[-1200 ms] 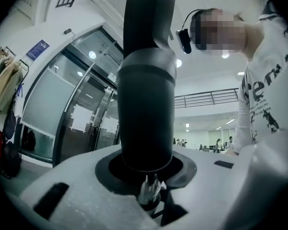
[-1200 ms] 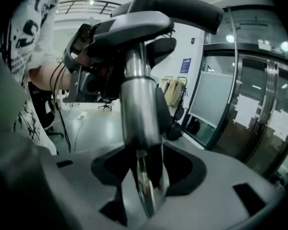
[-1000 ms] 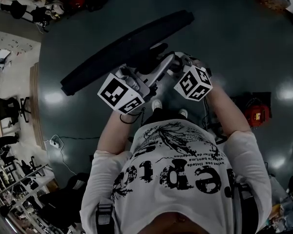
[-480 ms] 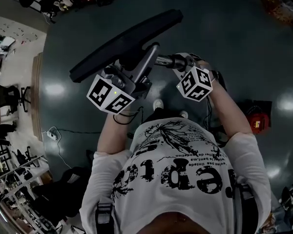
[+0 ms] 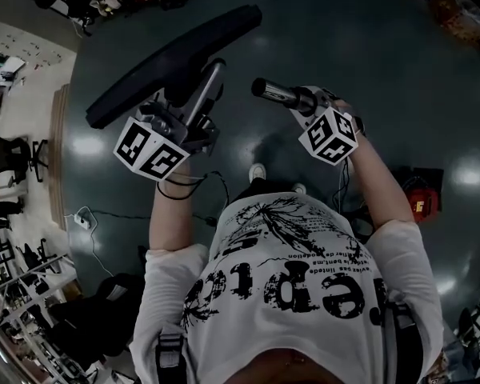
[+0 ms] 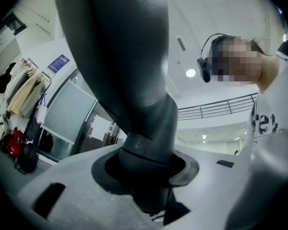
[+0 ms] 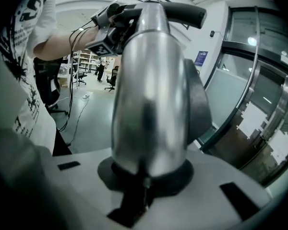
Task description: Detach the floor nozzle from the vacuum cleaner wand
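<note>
My left gripper (image 5: 190,125) has just been closing its jaws on the dark grey neck (image 6: 134,80) of the long black plastic floor nozzle (image 5: 172,54). My right gripper (image 5: 306,102) pinches the silver metal wand (image 7: 151,95). I'd worry that the unsettled left grip could let the nozzle's head twist out and drop. The nozzle is at upper left, apart from the wand. Its long axis slants lower-left to upper-right, and its neck points back at me.

White short-slv tee (image 5: 304,286), blk graphic print; light shoes (image 5: 258,170).
</note>
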The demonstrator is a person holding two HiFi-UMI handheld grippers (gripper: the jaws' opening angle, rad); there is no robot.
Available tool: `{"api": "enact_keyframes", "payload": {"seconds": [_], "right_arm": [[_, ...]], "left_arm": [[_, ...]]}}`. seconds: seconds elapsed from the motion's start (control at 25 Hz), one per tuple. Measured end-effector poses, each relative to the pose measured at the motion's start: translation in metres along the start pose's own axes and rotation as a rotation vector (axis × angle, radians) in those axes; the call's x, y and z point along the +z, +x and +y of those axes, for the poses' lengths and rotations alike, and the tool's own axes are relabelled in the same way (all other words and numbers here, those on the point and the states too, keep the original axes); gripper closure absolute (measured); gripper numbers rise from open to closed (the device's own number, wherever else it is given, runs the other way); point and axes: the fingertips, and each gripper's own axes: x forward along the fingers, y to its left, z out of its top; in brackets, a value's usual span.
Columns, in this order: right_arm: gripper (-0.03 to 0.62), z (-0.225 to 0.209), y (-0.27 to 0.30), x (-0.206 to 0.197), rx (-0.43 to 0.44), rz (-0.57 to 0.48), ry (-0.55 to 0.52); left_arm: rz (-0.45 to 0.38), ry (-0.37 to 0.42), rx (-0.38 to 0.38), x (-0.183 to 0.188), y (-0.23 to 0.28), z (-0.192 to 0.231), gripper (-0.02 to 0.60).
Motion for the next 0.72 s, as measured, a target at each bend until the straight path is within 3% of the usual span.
{"api": "enact_keyframes", "payload": {"seconds": [0.28, 0.72], "right_arm": [[0.540, -0.013, -0.012, -0.017, -0.049, 0.010, -0.009], [0.540, -0.002, 0.024, -0.094, 0.006, 0.143, -0.005]], "left_arm": [[0.094, 0.005, 0.229, -0.059, -0.043, 0.050, 0.434], [0.251, -0.278, 0.322, -0.196, -0.074, 0.087, 0.434]]}}
